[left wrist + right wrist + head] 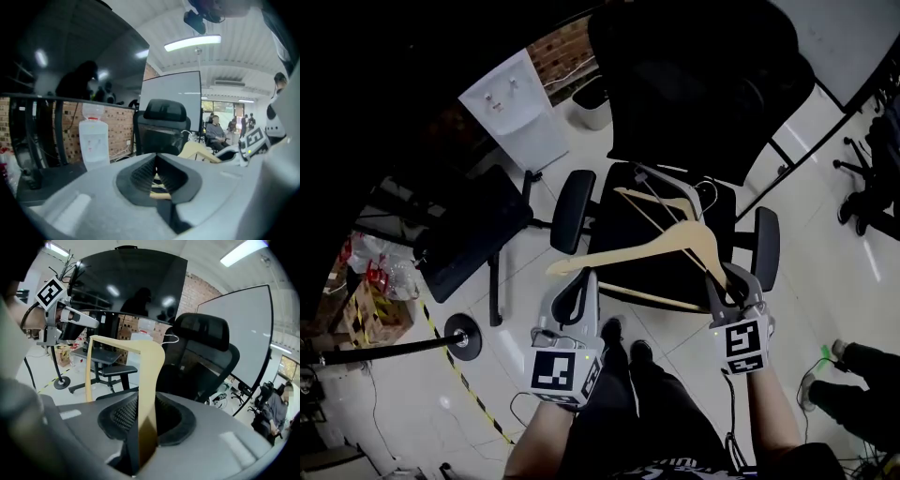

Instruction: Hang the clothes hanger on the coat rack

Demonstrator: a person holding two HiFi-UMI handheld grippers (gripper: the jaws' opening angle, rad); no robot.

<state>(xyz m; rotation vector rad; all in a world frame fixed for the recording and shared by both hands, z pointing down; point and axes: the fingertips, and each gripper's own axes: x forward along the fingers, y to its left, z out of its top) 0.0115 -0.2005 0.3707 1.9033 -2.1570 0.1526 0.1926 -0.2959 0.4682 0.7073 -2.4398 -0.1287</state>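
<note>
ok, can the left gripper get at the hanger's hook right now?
Probably not. The left gripper is shut on the hanger's left end, far from the hook; the right gripper holds the other end. Nothing blocks the way, but it must let go first.

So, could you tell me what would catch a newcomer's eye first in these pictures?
A pale wooden hanger, in mid-frame of the head view, is held up over a black office chair. The left hand-held gripper clamps its left end and the right hand-held gripper its right end. A white water dispenser stands upper left.
</note>
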